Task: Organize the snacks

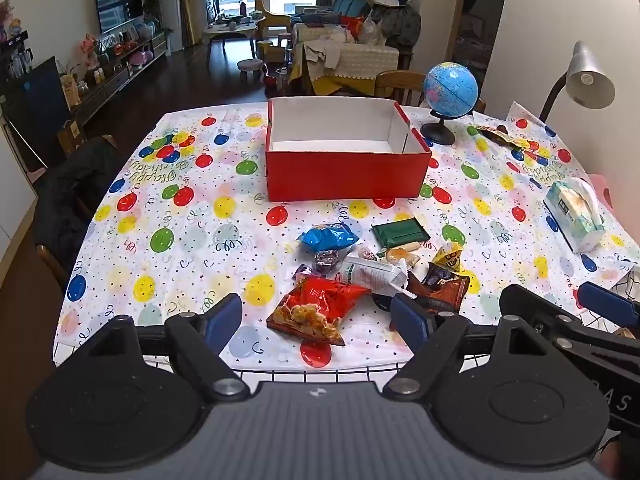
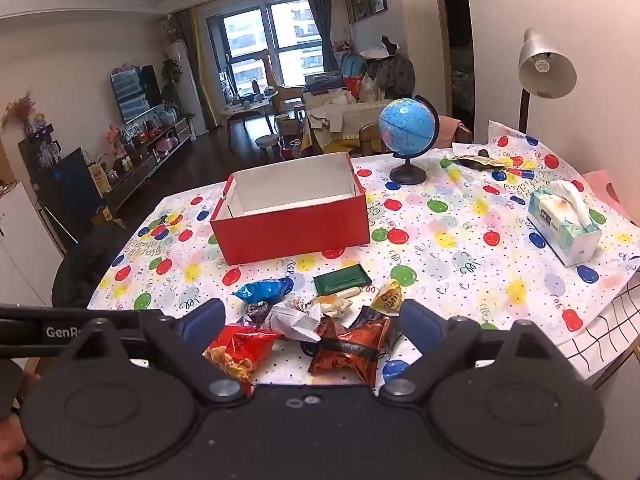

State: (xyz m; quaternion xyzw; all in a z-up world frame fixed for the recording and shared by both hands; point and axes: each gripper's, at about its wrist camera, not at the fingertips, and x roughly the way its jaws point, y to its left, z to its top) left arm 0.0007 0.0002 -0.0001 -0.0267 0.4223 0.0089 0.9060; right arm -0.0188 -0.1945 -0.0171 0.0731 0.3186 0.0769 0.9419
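1. Nothing is sorted yet: the red box [image 1: 347, 174] at the far middle of the desk [image 1: 168, 216] is empty, and the snack pile [image 1: 360, 276] lies loose on the near side.
2. The left gripper [image 1: 318, 322] and right gripper [image 2: 313, 322] hover released over the pile, grasping nothing.
3. The globe [image 1: 450, 88] and tissue pack [image 1: 574, 216] sit to the right, clear of the path.

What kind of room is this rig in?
Most likely a lived-in home, an open living and dining room. The snacks lie on a table under a balloon-print birthday tablecloth; behind it stand a wall TV over a low cabinet and a sofa piled with clothes, by a big window.
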